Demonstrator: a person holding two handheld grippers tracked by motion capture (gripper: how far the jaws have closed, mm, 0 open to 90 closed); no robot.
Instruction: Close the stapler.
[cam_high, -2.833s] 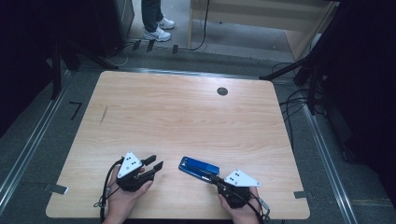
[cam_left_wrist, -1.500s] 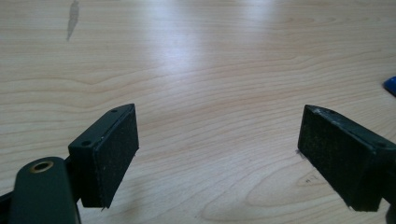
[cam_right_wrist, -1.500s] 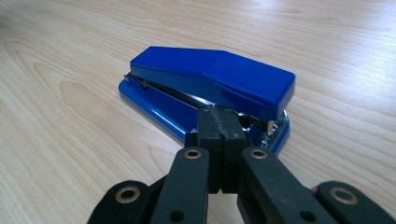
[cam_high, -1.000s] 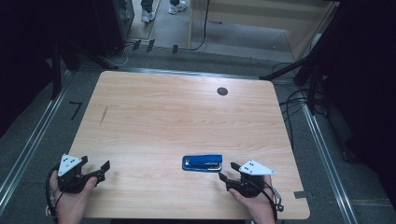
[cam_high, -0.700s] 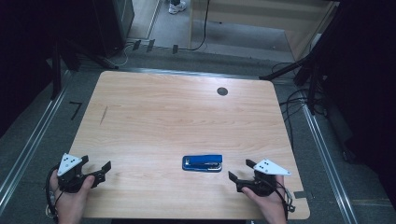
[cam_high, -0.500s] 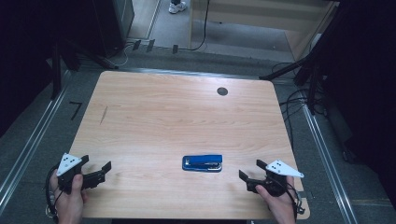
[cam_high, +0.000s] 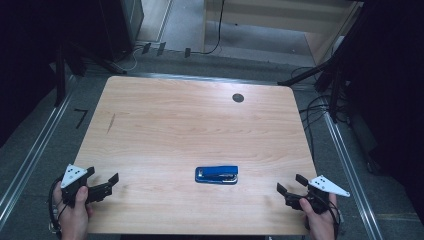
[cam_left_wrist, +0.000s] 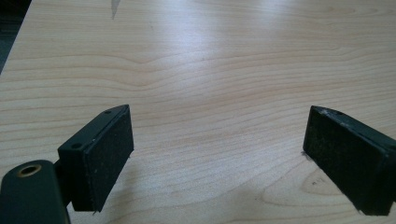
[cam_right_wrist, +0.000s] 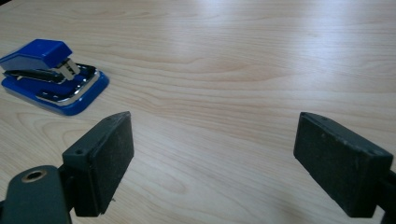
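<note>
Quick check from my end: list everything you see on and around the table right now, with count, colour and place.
stapler: 1, blue with metal parts, lying flat on the table, near the front edge, middle
table: 1, light wood grain, centre of the high view
round grommet: 1, dark, set in the table top near the far right corner
dark mark: 1, short streak on the table top, left side
cables: several, black, on the floor right of the table
left tongs: 1, black with a grey plate, open, at the front left corner, held in a hand
right tongs: 1, black with a grey plate, open, at the front right corner, held in a hand
</note>
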